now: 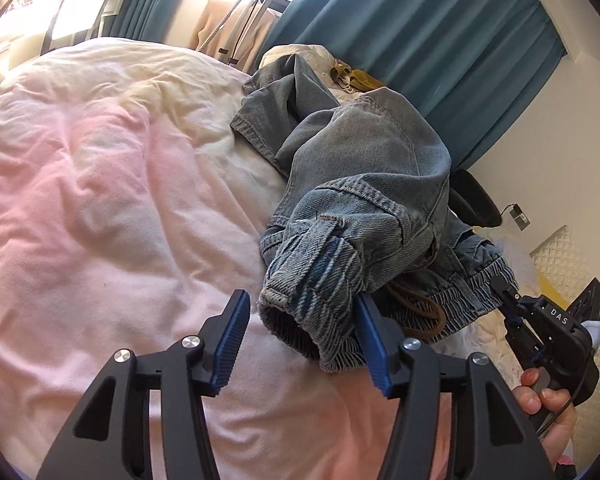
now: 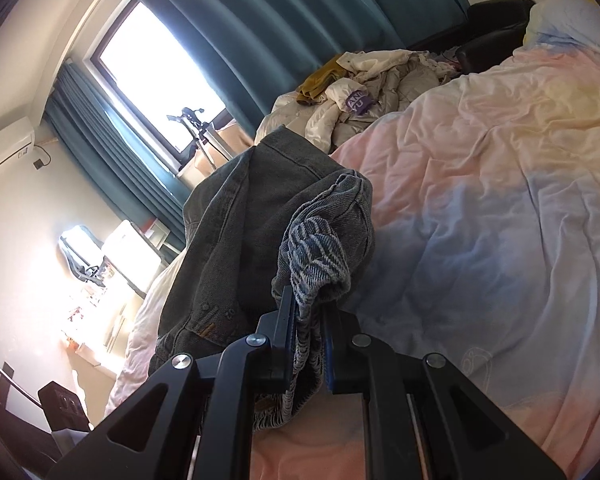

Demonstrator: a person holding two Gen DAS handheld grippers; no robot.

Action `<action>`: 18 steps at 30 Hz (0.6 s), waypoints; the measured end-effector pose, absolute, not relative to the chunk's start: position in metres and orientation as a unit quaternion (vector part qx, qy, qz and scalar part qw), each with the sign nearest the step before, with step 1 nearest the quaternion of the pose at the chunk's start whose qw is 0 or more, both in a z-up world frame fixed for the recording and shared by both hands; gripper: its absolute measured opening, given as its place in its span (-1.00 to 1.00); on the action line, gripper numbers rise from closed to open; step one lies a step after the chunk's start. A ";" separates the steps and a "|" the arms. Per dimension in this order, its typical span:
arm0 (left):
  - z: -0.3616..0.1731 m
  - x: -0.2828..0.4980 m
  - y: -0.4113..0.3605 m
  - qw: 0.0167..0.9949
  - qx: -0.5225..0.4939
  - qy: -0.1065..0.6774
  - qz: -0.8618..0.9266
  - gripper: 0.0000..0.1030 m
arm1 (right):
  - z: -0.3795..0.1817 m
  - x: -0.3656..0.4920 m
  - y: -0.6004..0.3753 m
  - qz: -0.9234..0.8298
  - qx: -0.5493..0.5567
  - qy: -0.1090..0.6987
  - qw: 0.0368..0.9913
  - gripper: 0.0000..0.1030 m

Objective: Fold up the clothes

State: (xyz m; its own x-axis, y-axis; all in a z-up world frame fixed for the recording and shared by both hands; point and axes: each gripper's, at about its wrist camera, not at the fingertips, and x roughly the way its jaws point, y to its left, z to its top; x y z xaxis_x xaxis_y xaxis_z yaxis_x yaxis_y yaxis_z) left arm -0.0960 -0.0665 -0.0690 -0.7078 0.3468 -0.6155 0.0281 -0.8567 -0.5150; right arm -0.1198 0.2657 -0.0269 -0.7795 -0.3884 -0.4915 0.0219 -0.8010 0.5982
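Jaws of the left gripper (image 1: 300,340), black-framed with ribbed blue pads, stand spread apart at the near edge of the bed, and a bunched corner of the faded blue denim jeans (image 1: 356,184) with their gathered elastic waistband lies between them. The pad on the picture's right touches the cloth; the other pad stands clear of it, so nothing is pinched here.

Beside it, toward the bed's right side in the left wrist view, the right gripper (image 1: 508,292) has its narrow black fingers pressed together on the waistband's far end, with a person's hand (image 1: 548,404) wrapped round its black handle. The right wrist view shows the same grip from close: the blue pads are clamped on a twisted, striped fold of the waistband (image 2: 312,264), and the cloth hangs down between and under the fingers.

Beyond both grippers the jeans rise in a crumpled heap, one leg trailing away across the bed toward its far edge. They rest on a rumpled quilt in pale pink, yellow and blue (image 1: 100,184) that covers the whole bed.

Further off, near the bed's far corner, lies a pile of cream and mustard-yellow clothes (image 2: 364,80). Behind that hang teal pleated curtains (image 1: 440,48) beside a bright window (image 2: 156,72).
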 end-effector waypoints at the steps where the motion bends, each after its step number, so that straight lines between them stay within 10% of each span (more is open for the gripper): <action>1: -0.069 -0.098 -0.068 0.094 -0.372 -0.259 0.886 0.07 | -0.028 -0.120 0.267 -0.895 0.313 -0.299 0.113 -0.80; 18: -0.059 -0.103 -0.064 0.119 -0.351 -0.253 0.893 0.07 | -0.031 -0.119 0.263 -0.901 0.317 -0.281 0.096 -0.80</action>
